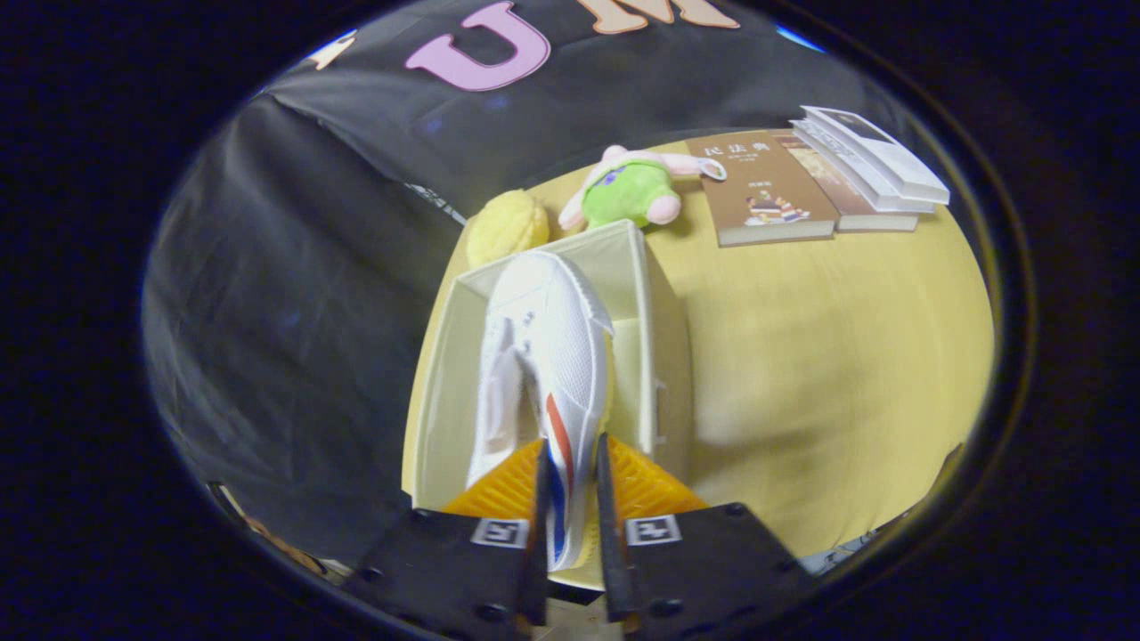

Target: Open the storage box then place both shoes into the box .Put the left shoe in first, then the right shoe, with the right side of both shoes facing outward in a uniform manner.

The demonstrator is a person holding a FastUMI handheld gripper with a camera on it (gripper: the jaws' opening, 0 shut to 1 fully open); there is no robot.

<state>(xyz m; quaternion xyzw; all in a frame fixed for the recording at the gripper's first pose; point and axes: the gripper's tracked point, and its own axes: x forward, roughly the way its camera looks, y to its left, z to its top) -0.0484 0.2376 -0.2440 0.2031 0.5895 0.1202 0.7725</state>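
Observation:
A white shoe (543,356) with red and blue stripes on its side is pinched at the heel between the fingers of my gripper (570,463), which is shut on it. The shoe hangs toe-forward over the open cream storage box (663,356), whose walls show on both sides of it. The box stands at the left edge of a yellow table (828,356). I cannot tell whether the shoe touches the box floor. What lies under the shoe inside the box is hidden.
Beyond the box lie a yellow plush lump (508,227) and a green and pink plush toy (631,189). A brown book (766,191) and a stack of other books (868,169) lie at the far right of the table. Black cloth hangs to the left.

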